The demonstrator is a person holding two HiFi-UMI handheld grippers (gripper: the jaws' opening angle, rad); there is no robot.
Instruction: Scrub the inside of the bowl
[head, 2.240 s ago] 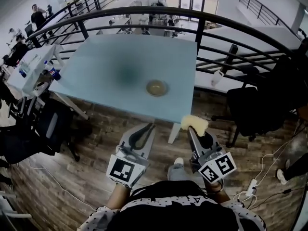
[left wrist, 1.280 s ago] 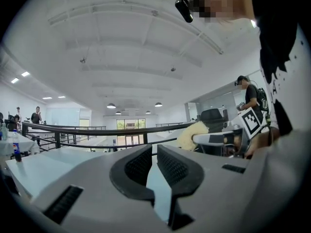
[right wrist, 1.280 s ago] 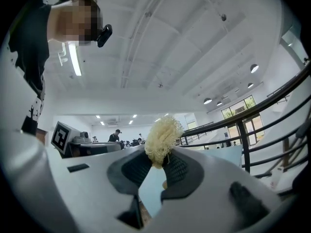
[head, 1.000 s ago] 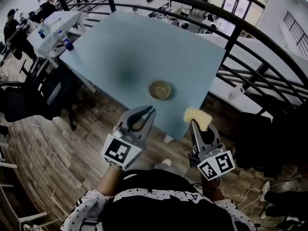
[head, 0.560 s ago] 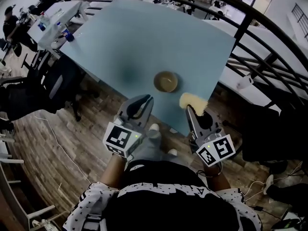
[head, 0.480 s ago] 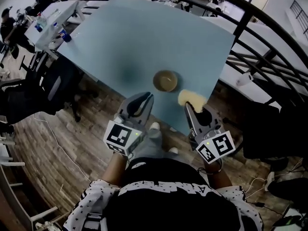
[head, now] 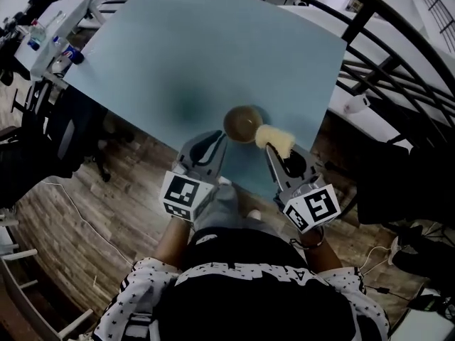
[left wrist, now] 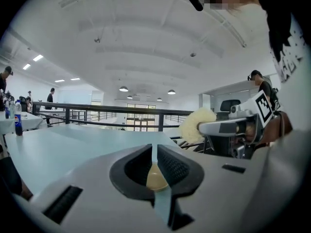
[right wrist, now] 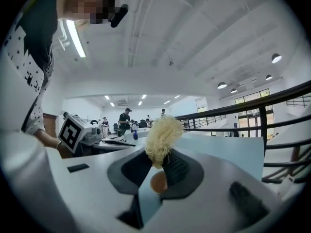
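Observation:
A small tan bowl (head: 244, 123) stands near the front edge of the light blue table (head: 213, 55). My right gripper (head: 271, 148) is shut on a fluffy yellow scrubber (head: 274, 138), which hangs just right of the bowl's rim. My left gripper (head: 215, 139) is shut with nothing in it, just short of the bowl on its left. In the left gripper view the bowl (left wrist: 155, 178) shows through the slit between the jaws (left wrist: 154, 152), and the scrubber (left wrist: 196, 125) is at the right. The right gripper view has the scrubber (right wrist: 160, 137) over its jaws (right wrist: 156, 165), with the bowl (right wrist: 158, 181) beyond.
A black railing (head: 384, 62) runs behind and to the right of the table. Dark office chairs (head: 43, 141) stand on the wooden floor at the left. A white table with bottles (head: 53, 38) is at the upper left. People stand far off in both gripper views.
Both grippers have come forward over the table's front edge. The scrubber has gone from well short of the bowl to beside its rim. The table looms larger.

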